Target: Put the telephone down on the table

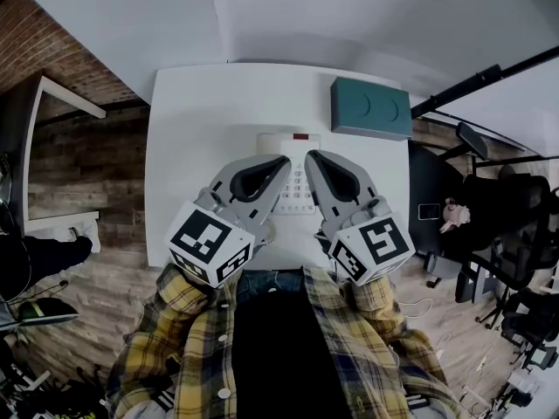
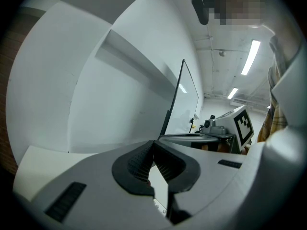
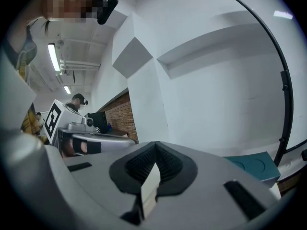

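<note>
A white desk telephone point(image 1: 297, 151) with a keypad and a small red mark at its top lies flat on the white table point(image 1: 201, 120), in the middle near the front edge. Both grippers hover over its near part, tips pointing away from me. My left gripper point(image 1: 281, 162) is shut with nothing in it; its ribbed pads point(image 2: 144, 162) meet at the tips. My right gripper point(image 1: 311, 158) is also shut and empty, its pads point(image 3: 165, 163) touching. The two gripper tips stand a small distance apart above the telephone, which they partly hide.
A teal box point(image 1: 370, 107) sits at the table's far right corner point(image 3: 254, 164). A white wall rises behind the table. Wooden floor and a white frame point(image 1: 52, 94) lie to the left, office chairs point(image 1: 489, 208) to the right. My plaid sleeves point(image 1: 188, 321) are below.
</note>
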The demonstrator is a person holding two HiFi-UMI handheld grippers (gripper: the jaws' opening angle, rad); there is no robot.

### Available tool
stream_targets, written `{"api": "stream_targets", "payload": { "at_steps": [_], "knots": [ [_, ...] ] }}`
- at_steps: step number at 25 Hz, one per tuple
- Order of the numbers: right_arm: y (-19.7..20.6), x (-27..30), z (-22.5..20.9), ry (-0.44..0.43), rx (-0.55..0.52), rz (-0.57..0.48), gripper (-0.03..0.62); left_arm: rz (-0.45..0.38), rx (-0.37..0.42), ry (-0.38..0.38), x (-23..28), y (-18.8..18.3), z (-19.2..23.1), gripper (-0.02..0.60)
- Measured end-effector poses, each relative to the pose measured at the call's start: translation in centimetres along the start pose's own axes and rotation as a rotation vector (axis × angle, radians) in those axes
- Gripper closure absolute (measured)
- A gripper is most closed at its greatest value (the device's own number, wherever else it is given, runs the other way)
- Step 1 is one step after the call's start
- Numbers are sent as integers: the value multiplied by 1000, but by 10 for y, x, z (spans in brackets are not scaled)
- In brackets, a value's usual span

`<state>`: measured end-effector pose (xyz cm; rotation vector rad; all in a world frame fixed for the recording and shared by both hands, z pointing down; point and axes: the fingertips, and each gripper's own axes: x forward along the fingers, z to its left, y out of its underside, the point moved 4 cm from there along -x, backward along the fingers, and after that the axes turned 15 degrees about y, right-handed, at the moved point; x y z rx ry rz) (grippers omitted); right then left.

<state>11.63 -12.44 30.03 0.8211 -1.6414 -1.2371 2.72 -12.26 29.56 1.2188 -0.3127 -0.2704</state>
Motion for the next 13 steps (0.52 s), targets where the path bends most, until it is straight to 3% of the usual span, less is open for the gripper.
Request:
{"api": "stream_targets", "payload": {
  "at_steps": [13],
  "knots": [
    [1,1,-4,-4,14,10,571,1,0,-17,3,0,6,566]
  ]
}}
